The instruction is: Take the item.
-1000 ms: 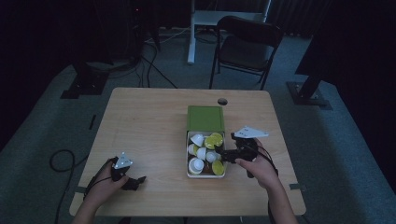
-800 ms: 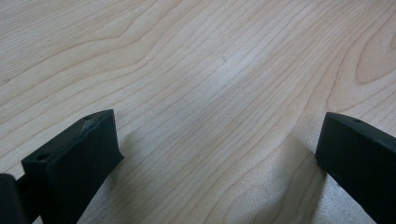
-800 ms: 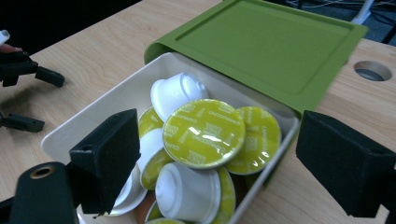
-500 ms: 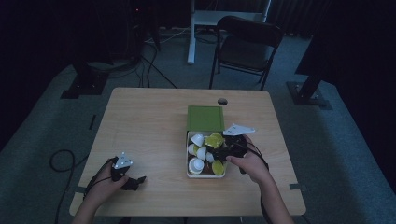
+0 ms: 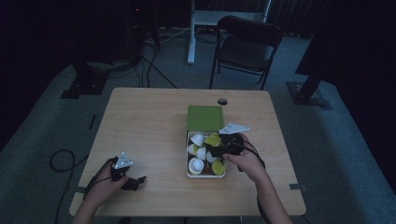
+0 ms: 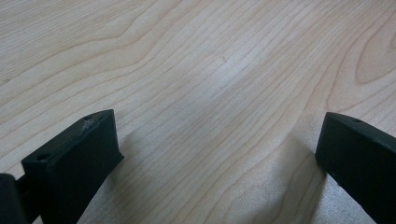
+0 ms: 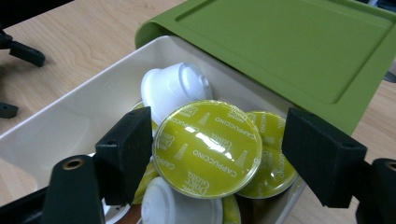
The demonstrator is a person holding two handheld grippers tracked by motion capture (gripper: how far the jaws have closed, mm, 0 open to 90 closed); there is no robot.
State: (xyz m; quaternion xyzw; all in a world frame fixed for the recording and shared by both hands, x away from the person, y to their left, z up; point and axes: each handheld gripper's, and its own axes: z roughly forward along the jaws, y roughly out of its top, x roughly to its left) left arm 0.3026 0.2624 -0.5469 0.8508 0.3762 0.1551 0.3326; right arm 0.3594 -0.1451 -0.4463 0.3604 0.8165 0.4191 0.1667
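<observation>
High view: wooden table. White box sits right of centre, its green lid lying just beyond it at 12 o'clock, touching the far rim. Box holds coffee capsules, some white bodies up, some yellow-green foil tops up.

Right gripper is over the box's right half, hand coming in from 5 o'clock. Left gripper rests near the table's front-left corner, at about 8 o'clock from the box, well apart from it.

Right gripper view: jaws straddle one capsule, its yellow-green foil top printed "Cappuccino", tilted toward the camera. Jaws have just been closing. Left jaw touches or nearly touches the capsule's rim at 9 o'clock; right jaw stands off from the rim at 3 o'clock with a clear gap. Not gripped. More capsules beneath and beside it; a white one at 11 o'clock against the box wall.

Left gripper view: jaws wide apart over bare wood, nothing between them.
</observation>
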